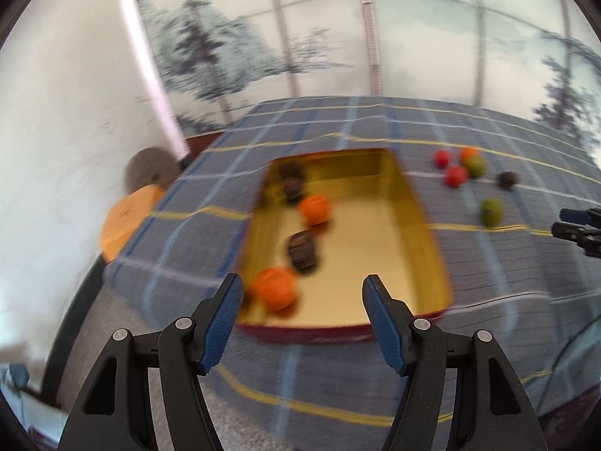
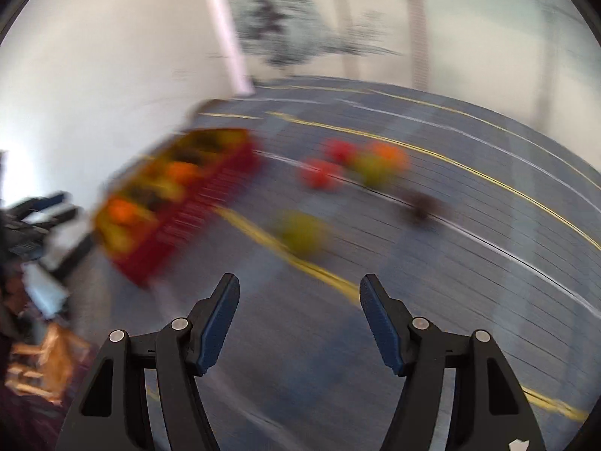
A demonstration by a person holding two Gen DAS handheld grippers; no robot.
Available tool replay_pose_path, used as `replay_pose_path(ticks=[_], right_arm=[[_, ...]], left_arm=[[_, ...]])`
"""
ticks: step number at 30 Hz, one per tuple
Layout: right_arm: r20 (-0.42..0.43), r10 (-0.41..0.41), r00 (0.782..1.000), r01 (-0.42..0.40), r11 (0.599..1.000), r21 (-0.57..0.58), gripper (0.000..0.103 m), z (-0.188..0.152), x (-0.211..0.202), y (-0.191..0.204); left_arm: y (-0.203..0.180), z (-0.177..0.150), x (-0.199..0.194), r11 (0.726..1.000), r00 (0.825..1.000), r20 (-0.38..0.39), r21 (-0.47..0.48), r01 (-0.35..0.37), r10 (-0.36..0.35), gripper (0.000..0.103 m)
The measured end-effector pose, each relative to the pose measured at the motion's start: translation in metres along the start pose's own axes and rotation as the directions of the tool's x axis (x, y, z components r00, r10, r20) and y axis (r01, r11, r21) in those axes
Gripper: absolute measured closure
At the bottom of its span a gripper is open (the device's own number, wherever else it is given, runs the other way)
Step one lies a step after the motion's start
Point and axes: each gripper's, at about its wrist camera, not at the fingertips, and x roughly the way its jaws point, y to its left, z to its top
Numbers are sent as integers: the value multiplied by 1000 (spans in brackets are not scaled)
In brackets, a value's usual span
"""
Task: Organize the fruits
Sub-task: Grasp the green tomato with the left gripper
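the fruits are small, rounded and matte, a little smeared by blur. four lie in my tray (image 1: 417,206), a shallow rectangular tin with a shiny gold floor and walls and a ribbed dark red outer side: two oranges (image 1: 276,287) (image 1: 315,208) with faint creases, and two dark brown lumpy fruits (image 1: 302,250) (image 1: 292,182), all along its left half. the tray sits on a woven blue-grey tablecloth (image 1: 338,376) crossed by yellow, white and pale blue lines.

to the right of the tray, loose on the cloth, is a cluster: two red fruits (image 1: 441,158) (image 1: 456,176), an orange one (image 1: 467,153) touching a yellow-green one (image 1: 476,165), another dark fruit (image 1: 508,180) a bit apart, and an olive-green fruit (image 1: 491,211) nearer to me.

my left gripper (image 1: 302,298) hangs over the near end of the tray, its blue ribbed pads spread with nothing between them. my right gripper (image 2: 299,300) is over bare cloth short of the green fruit, jaws apart and empty. both have black plastic arms with silver pins.
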Motion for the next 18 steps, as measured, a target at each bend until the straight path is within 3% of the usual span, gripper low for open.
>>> replay_pose_path(ticks=[5,7,12,18], right_arm=[[-24,-186,982,187,978,96,34,-23,-19,-78],[-27,-209,978,210,970,126,34,-29,-24,-102],[-18,-202,979,202,961,188,27,-43,-32,-135],[35,-147,988,136,966,221,22,-46,-43,-142]], left_arm=[[-56,29,4,985,987,1,65,161,-162,36],[-76,39,11,975,979,-16,84,206,-205,36],[-126,63,41,944,948,-62,98,316,-311,37],[-163,79,91,937,935,-142,92,338,-324,37]])
